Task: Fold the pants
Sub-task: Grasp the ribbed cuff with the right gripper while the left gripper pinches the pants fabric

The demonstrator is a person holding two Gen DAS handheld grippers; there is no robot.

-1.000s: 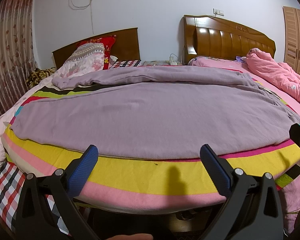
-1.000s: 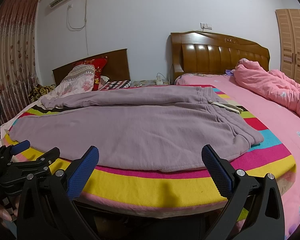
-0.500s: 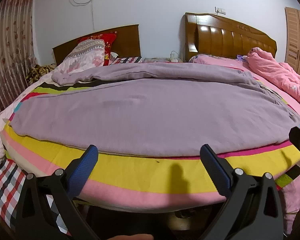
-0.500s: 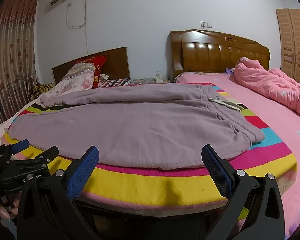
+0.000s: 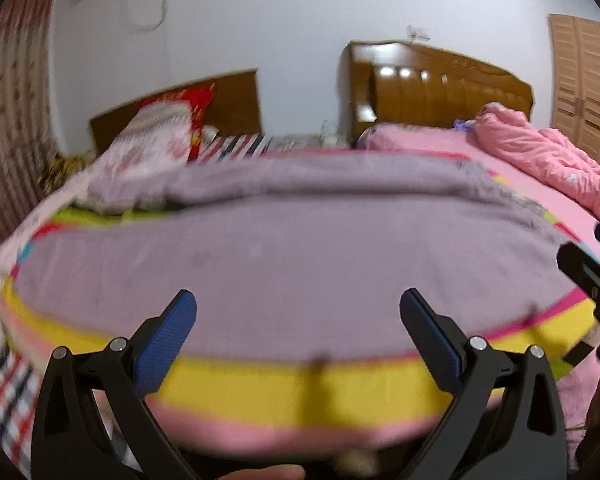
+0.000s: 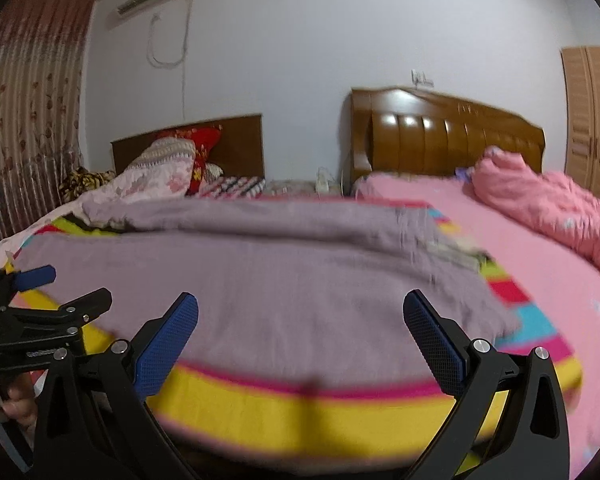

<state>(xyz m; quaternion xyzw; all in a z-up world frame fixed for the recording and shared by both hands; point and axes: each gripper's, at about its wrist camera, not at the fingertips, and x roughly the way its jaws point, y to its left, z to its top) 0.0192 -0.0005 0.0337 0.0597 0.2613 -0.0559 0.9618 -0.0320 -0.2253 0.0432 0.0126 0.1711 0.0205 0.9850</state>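
Mauve sweatpants (image 5: pixel 284 256) lie spread flat across a striped blanket on the bed, legs to the left, waistband to the right; they also show in the right wrist view (image 6: pixel 260 280). My left gripper (image 5: pixel 298 320) is open and empty, hovering low over the pants' near edge. My right gripper (image 6: pixel 300 324) is open and empty, over the near edge toward the waistband end. The left gripper also appears at the left of the right wrist view (image 6: pixel 40 300). Both views are blurred.
The striped blanket (image 5: pixel 300 388) edges the bed front. A pink quilt (image 6: pixel 548 208) is bunched at the right. Pillows (image 6: pixel 160 168) lie at the back left by wooden headboards (image 6: pixel 444 136). A curtain (image 6: pixel 24 120) hangs at left, a wardrobe (image 6: pixel 592 120) at right.
Both grippers have moved forward toward the bed, so the pants' near edge now lies between the fingers. Both stay open and empty.
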